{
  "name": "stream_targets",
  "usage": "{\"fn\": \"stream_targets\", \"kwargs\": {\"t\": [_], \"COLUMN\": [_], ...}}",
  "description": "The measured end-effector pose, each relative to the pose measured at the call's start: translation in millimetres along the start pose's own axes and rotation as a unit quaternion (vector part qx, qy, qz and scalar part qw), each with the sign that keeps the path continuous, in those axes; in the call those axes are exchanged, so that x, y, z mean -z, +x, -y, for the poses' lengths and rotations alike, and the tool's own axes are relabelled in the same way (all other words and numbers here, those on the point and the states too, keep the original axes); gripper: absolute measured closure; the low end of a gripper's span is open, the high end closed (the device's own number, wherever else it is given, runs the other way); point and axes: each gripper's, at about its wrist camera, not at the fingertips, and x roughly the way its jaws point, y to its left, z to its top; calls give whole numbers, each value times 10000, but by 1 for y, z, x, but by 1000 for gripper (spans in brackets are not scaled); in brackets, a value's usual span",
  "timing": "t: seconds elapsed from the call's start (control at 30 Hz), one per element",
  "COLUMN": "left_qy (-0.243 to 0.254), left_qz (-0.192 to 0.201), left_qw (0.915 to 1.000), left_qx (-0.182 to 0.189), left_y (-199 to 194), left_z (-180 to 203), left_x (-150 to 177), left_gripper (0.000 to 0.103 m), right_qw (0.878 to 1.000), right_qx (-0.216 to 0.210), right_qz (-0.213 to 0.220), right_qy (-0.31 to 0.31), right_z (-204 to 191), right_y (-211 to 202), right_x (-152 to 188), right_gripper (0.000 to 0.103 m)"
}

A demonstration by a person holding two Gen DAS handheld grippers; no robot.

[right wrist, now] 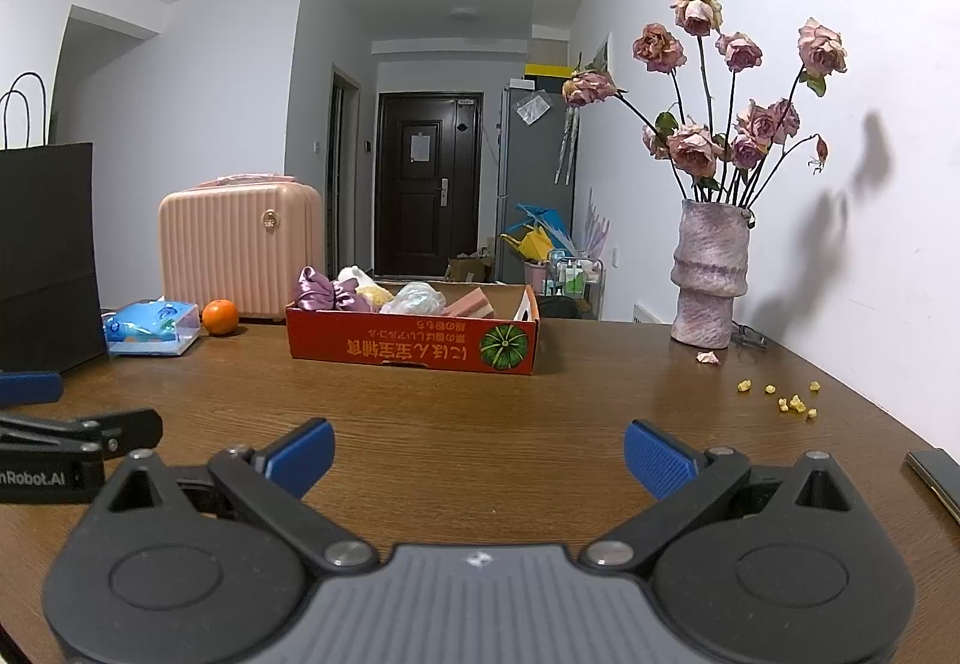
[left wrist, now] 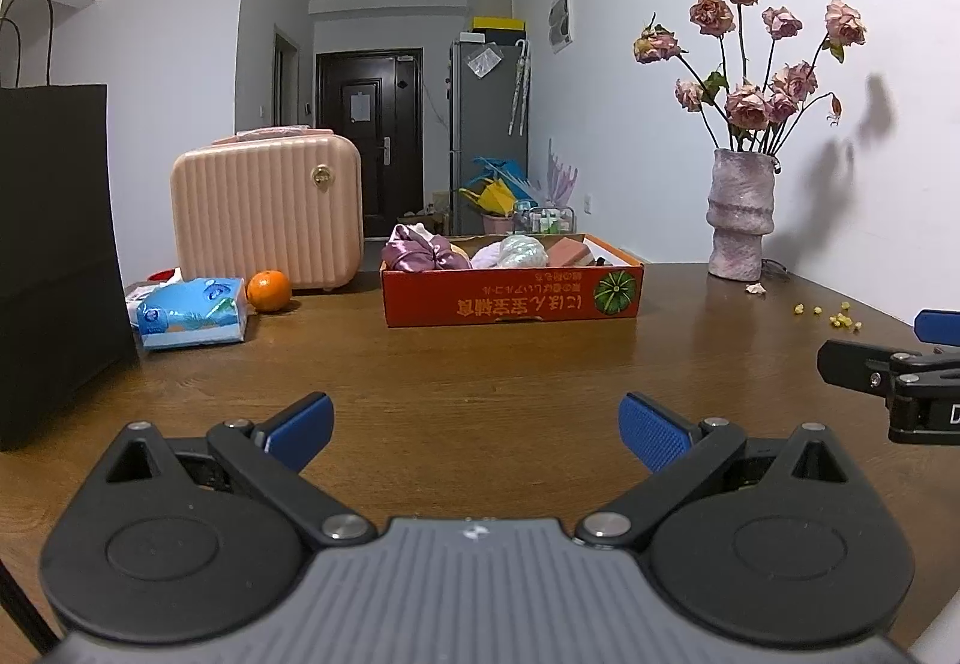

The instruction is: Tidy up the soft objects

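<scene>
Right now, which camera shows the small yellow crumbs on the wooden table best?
The right wrist view: the small yellow crumbs lie spread out and separate on the wooden table. The left wrist view squeezes them near its right edge.

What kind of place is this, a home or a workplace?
Most likely a small home apartment: a brown wooden table stands near a dark entrance door, a grey refrigerator stands in the hallway, and a textured pink vase of dried roses decorates the table.
</scene>
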Motion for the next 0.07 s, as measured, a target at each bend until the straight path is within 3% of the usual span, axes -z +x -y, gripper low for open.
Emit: {"fn": "stream_targets", "kwargs": {"t": [0.07], "left_qy": [7], "left_qz": [22], "left_qw": [10000], "left_qx": [-10], "left_y": [0], "left_z": [0], "left_x": [0], "left_gripper": [0], "right_qw": [10000], "right_qx": [0], "right_qz": [-14], "right_qy": [5], "right_z": [0], "right_y": [0], "right_x": [0], "right_gripper": [0]}}
